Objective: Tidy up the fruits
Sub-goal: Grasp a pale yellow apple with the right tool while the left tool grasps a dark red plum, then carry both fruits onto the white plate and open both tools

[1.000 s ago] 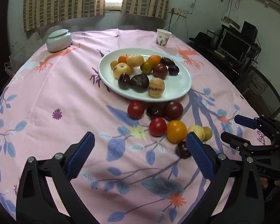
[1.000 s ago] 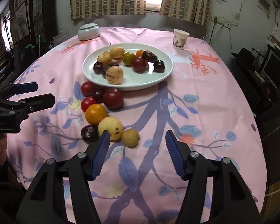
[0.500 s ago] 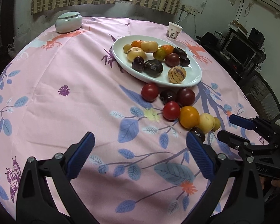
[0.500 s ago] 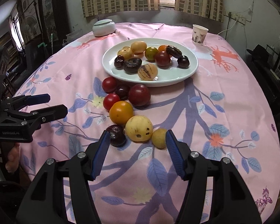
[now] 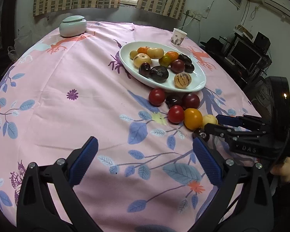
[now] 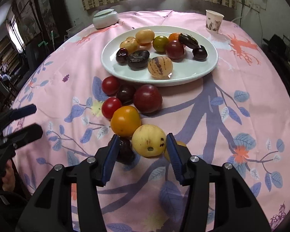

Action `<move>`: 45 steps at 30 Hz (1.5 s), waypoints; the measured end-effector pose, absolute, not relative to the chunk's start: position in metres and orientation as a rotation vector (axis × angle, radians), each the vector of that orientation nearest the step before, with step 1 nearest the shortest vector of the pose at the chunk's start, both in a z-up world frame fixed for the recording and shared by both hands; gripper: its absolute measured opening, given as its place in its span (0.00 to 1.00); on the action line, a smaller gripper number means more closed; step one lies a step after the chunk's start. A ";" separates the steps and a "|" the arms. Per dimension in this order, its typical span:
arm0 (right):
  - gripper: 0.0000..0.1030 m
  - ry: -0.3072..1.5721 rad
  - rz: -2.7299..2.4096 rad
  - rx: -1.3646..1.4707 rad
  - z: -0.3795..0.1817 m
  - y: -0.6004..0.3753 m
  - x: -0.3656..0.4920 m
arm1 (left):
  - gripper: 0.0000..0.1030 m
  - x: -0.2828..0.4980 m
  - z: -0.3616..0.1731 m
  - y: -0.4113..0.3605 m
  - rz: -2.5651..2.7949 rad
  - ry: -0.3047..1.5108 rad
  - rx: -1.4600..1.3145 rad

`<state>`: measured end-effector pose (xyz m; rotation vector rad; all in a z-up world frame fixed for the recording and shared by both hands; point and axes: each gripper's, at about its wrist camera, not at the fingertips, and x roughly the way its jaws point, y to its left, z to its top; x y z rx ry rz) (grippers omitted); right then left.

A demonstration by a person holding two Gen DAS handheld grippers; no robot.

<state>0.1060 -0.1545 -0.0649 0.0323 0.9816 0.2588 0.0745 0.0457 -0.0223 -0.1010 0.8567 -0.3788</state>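
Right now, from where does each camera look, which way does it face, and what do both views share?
Left wrist: on the left hand-held gripper, facing down across the tablecloth; its open fingers show.
Right wrist: on the right hand-held gripper, over the yellow fruit; its fingers are closing around it.
Shared: the plate, cup, loose fruits, each other's gripper.

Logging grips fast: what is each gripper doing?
Left gripper: open, empty.
Right gripper: closing around the yellow fruit, not yet gripping.
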 end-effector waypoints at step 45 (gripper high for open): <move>0.37 0.899 0.267 0.083 -0.063 -0.228 0.027 | 0.31 0.081 -0.059 -0.096 -0.405 0.964 0.161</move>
